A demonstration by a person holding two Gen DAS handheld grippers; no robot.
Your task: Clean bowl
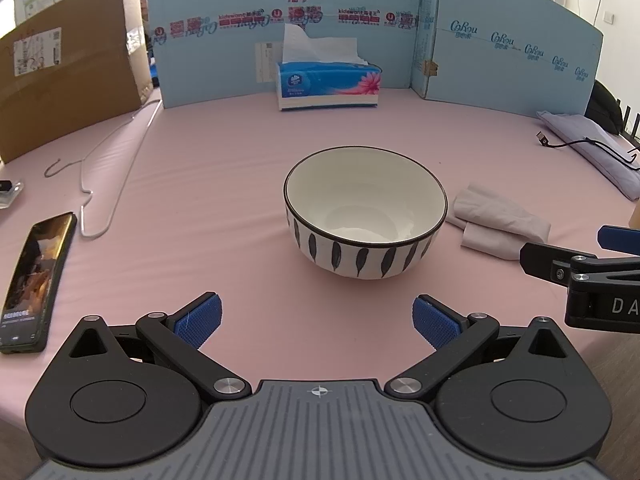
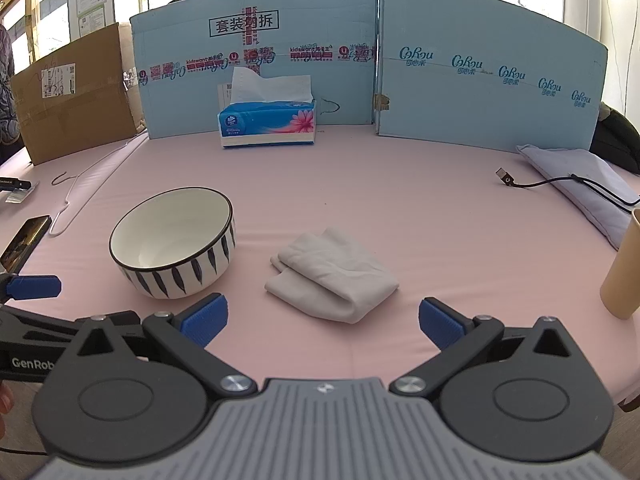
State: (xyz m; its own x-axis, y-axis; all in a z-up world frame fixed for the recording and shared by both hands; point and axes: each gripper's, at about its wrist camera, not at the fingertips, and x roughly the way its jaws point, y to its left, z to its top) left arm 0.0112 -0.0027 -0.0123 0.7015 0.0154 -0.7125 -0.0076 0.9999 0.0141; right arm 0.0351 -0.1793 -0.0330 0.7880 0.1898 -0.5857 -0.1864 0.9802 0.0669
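Observation:
A white bowl (image 1: 365,212) with dark leaf marks and a dark rim stands upright on the pink table (image 1: 240,184); it also shows in the right wrist view (image 2: 173,242). A folded pale grey cloth (image 1: 498,222) lies just right of it, and shows in the right wrist view (image 2: 332,274). My left gripper (image 1: 317,322) is open and empty, short of the bowl. My right gripper (image 2: 323,322) is open and empty, just short of the cloth. Each gripper's side shows at the edge of the other's view.
A blue tissue box (image 1: 328,84) stands at the back against blue cardboard panels (image 1: 500,40). A phone (image 1: 34,280) and a wire hanger (image 1: 104,168) lie at the left. A grey pouch with a black cable (image 2: 576,184) and a tan cup (image 2: 624,264) are at the right.

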